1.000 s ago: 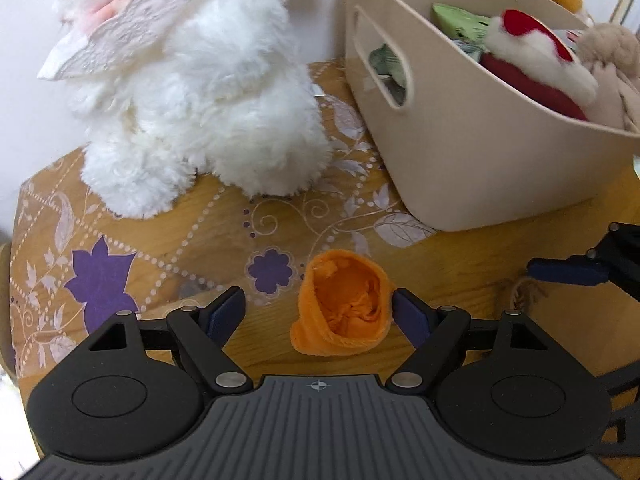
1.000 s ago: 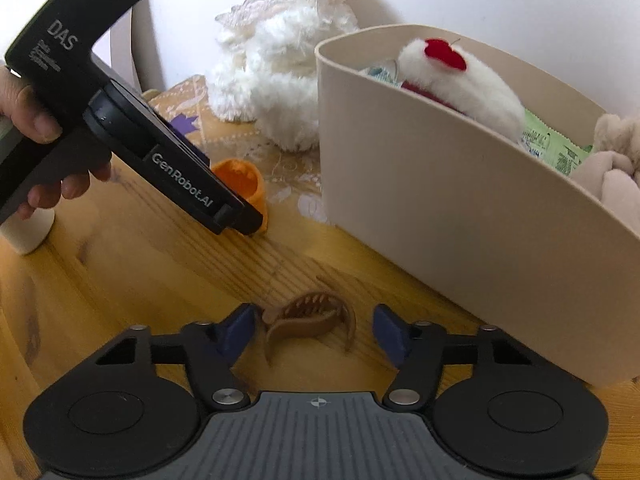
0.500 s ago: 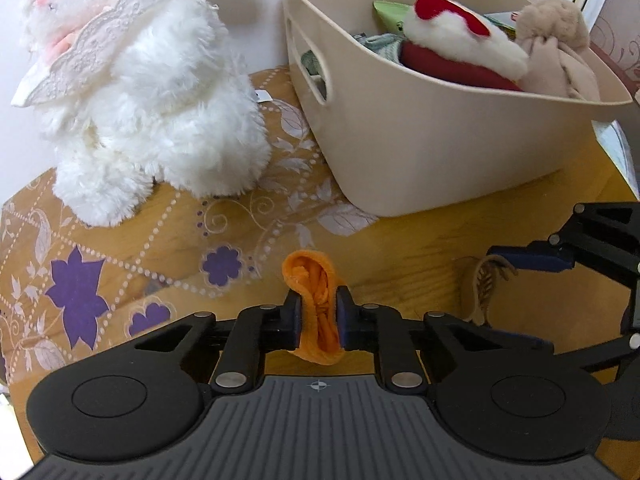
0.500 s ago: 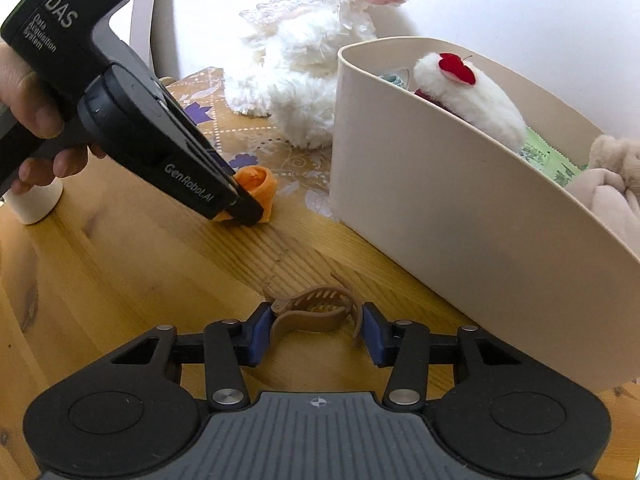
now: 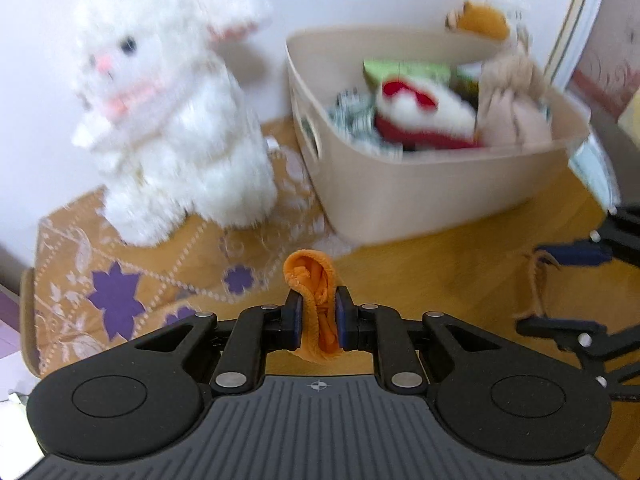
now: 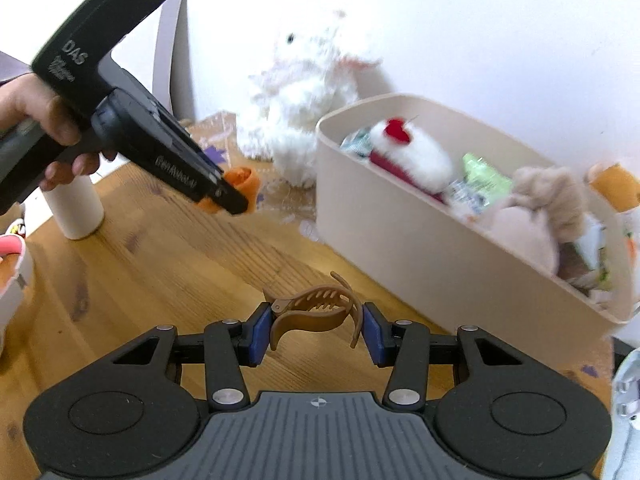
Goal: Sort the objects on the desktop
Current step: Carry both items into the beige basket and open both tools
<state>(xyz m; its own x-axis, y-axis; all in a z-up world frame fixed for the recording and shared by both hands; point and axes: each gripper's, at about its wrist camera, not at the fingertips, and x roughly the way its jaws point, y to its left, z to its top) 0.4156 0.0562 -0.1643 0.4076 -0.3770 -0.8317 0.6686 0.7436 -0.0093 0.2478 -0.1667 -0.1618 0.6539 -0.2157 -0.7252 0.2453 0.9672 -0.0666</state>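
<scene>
- Left gripper (image 5: 318, 312) clenched on orange cloth (image 5: 316, 304), same pinch as half a second ago; a second ago pads stood wide apart around it.
- Now lifted clear of wooden table (image 6: 168, 264); seen hanging in air from right wrist view (image 6: 240, 184); half a second ago still low at the tabletop.
- Right gripper (image 6: 316, 328) grasping brown hair claw (image 6: 316, 310), blue pads (image 6: 258, 332) touching both ends; raised off the wood since the earlier frame, where it lay on the surface.
- Both views swung up: bin interior now visible, background motion-blurred.
- Readable on left tool body: "DAS" (image 6: 74, 50) in white; smaller lines under it and print along the barrel too blurred here.
- Cloth: soft fleece, rolled rim, squeezed into narrow fold.
- Claw: hard matte plastic, curved comb teeth, hinge at left end.
- Beige bin (image 5: 432, 196): smooth plastic, rounded corners, slot handle on near end; holds red-and-white plush (image 5: 420, 116), tan plush (image 5: 516, 108), green packet (image 5: 404, 70).
- White fluffy rabbit (image 5: 172, 132) upright beside bin, on patterned mat (image 5: 120, 280) with purple flowers.
- White cylinder cup (image 6: 74, 208) on table behind hand (image 6: 40, 120) holding left tool.
</scene>
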